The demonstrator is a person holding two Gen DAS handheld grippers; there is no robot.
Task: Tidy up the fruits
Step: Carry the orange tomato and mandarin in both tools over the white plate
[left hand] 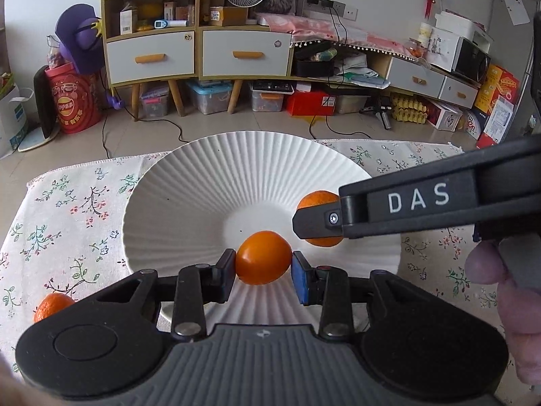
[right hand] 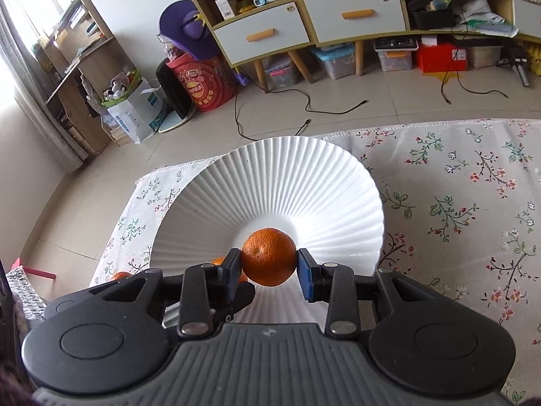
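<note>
A white ribbed plate lies on the floral tablecloth. My left gripper is shut on a smooth orange fruit, held just over the plate's near half. My right gripper reaches in from the right over the plate, shut on a dimpled mandarin. In the right wrist view that gripper clamps the mandarin above the plate's centre. A third mandarin rests on the cloth left of the plate.
The floral tablecloth spreads wide to the right of the plate. Its far edge drops to a tiled floor with cables and a cabinet beyond. A person's fingers hold the right gripper's handle.
</note>
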